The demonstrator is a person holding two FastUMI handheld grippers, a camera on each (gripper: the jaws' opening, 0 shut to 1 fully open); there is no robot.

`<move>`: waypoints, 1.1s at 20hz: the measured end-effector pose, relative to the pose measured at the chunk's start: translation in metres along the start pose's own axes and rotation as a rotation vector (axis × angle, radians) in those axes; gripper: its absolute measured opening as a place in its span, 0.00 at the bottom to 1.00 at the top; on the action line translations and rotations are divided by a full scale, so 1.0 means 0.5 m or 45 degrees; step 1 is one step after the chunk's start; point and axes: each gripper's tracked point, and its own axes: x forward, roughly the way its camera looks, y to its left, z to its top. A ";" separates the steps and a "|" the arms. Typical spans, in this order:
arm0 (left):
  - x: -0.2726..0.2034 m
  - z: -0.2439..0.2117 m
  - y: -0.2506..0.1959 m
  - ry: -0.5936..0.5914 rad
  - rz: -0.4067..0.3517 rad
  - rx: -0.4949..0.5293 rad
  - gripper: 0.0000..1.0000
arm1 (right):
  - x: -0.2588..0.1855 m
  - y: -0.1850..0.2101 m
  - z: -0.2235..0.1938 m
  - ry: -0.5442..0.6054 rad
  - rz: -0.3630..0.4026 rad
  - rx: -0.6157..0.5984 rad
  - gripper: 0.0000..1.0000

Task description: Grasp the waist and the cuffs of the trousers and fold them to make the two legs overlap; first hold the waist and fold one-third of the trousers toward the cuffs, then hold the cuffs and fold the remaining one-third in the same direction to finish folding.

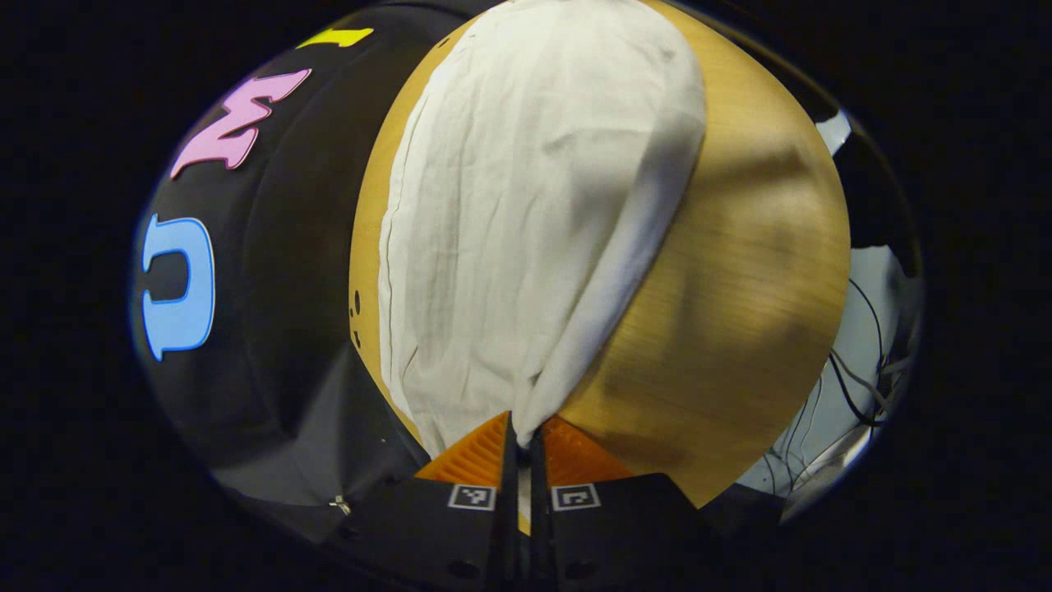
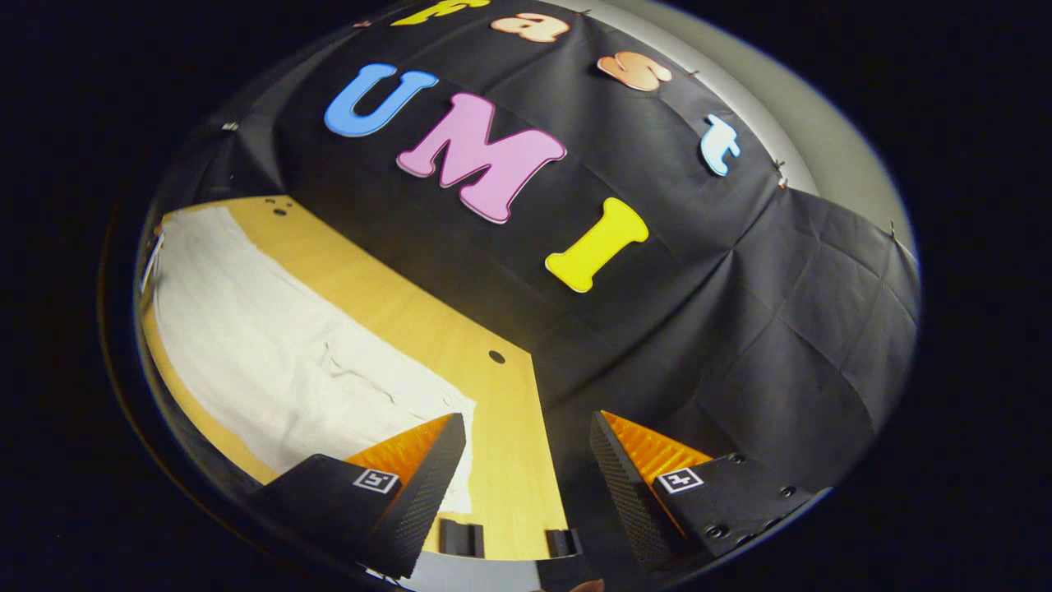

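Trousers (image 1: 526,230) lie flat along counter (image 1: 740,271), white cloth running lengthwise close to counter's wall-side edge; one long side rolled over, so legs look already overlapped. Left gripper (image 1: 521,444) has fingers pinched tight on near end of trousers, cloth bunched between them; waist or cuffs, cannot tell. Right gripper (image 2: 526,460) hangs over counter's end edge, fingers spread apart, gripping nothing, trousers' end just beside one finger. Judgement: leg-overlap done, both one-third folds left.
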 end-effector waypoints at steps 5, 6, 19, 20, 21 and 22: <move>0.001 0.004 -0.002 -0.075 -0.027 0.009 0.06 | 0.008 0.063 -0.116 0.052 0.202 -0.389 0.98; 0.004 0.005 0.000 -0.068 -0.030 0.007 0.05 | 0.016 0.078 -0.139 0.059 0.252 -0.463 0.98; 0.005 0.004 0.001 0.009 -0.080 0.029 0.06 | 0.087 0.254 -0.347 0.077 0.735 -0.971 0.98; 0.005 0.003 0.001 0.013 -0.083 0.034 0.05 | 0.095 0.258 -0.359 0.084 0.748 -0.997 0.98; 0.007 0.001 0.003 0.017 -0.087 0.041 0.05 | 0.103 0.260 -0.364 0.079 0.746 -1.029 0.98; 0.007 0.001 0.003 0.020 -0.090 0.047 0.05 | 0.113 0.263 -0.359 0.057 0.735 -1.062 0.97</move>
